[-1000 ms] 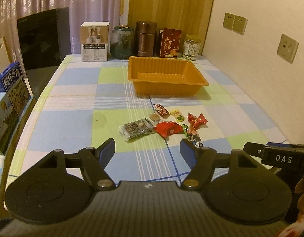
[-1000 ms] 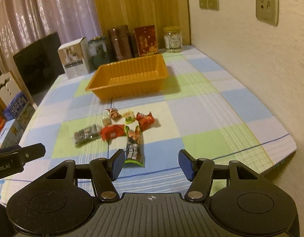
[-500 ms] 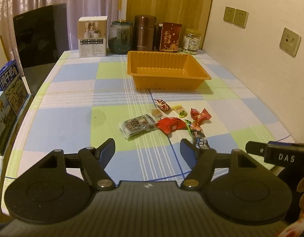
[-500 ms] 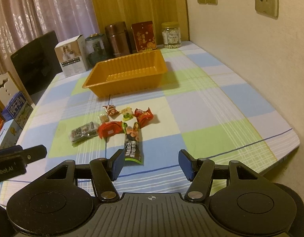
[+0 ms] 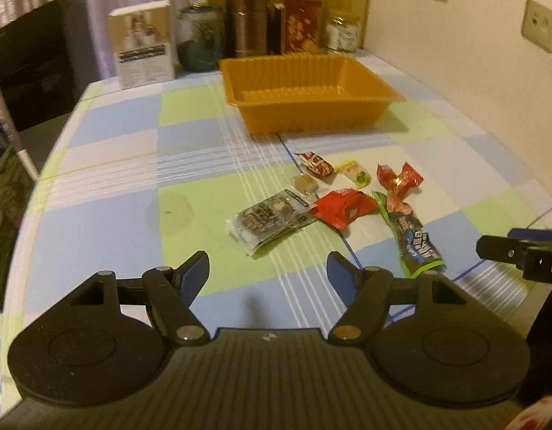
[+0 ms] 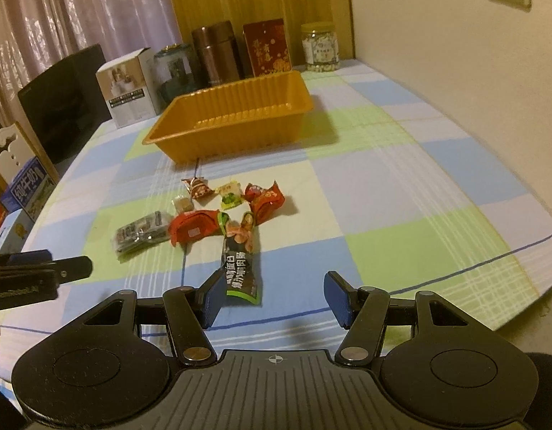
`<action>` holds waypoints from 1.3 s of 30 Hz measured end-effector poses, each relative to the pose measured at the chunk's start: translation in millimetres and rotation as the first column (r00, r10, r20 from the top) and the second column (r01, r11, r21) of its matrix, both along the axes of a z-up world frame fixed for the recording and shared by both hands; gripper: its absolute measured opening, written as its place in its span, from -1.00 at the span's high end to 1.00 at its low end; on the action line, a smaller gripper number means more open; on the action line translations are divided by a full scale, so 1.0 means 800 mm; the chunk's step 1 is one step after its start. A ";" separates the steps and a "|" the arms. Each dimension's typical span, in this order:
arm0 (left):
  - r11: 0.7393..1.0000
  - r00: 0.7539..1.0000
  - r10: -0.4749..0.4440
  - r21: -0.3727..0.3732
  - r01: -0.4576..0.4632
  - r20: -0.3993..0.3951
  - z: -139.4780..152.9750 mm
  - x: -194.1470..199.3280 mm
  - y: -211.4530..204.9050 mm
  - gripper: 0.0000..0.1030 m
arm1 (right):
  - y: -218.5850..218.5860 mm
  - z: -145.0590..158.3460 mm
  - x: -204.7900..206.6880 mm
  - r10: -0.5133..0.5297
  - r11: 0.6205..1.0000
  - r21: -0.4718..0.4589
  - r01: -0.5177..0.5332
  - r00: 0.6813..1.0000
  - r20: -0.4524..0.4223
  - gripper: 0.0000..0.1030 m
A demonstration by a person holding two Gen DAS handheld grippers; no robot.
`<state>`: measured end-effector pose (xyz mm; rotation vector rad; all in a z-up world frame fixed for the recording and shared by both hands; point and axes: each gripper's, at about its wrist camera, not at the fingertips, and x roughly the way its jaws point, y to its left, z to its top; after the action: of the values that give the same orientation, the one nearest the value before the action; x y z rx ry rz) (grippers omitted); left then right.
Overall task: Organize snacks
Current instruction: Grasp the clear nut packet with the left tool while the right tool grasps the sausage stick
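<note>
Checked blue, green and white cloth covers the desk (image 6: 401,186) under me, with a pale wall on my right. My right gripper (image 6: 272,295) hangs low with its jaws apart and nothing between them, and the near end of the long dark snack stick (image 6: 242,263) lies just ahead at about 11 o'clock, almost touching the left pad. My left gripper (image 5: 269,274) is spread too, empty, with the flat clear-wrapped bar (image 5: 269,220) straight out at 12 o'clock.

Outward from there, the pile: red pouch (image 6: 193,229) between bar and stick, red twist-wrapped candy (image 6: 265,200) at 12, small yellow-green packet (image 6: 230,195) and little brown sweets beyond. Orange tray (image 6: 233,122) sits further back at 12, empty so far, with jars and boxes lined up behind it.

My read on handling: all of this is light, crinkly film, slippery, easily crushed. The stick looks soft and floppy, so I'd pinch it across its width near the middle. Take an end and it may droop. The bar looks stiffer; its long edges should suit my left jaws.
</note>
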<state>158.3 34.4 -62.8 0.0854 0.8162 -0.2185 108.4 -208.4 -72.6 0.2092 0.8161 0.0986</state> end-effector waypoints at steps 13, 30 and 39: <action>0.959 0.971 -0.236 0.153 0.237 -0.025 -0.044 0.082 -0.012 -0.32 | 0.031 -0.042 0.054 0.074 0.997 -0.002 -0.074 0.997 -0.009 -0.16; 0.928 0.938 -0.334 0.143 0.344 -0.094 -0.066 0.120 -0.024 0.16 | 0.051 -0.067 0.081 0.118 0.992 -0.035 -0.118 0.993 -0.001 0.39; 0.977 0.977 -0.186 0.087 0.196 -0.106 -0.063 0.083 -0.023 0.32 | 0.039 -0.063 0.069 0.089 0.993 -0.071 -0.089 0.996 -0.002 0.40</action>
<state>224.4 15.6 -113.6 0.2472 0.9168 -0.3672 163.4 -177.4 -123.1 0.1054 0.8262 0.1536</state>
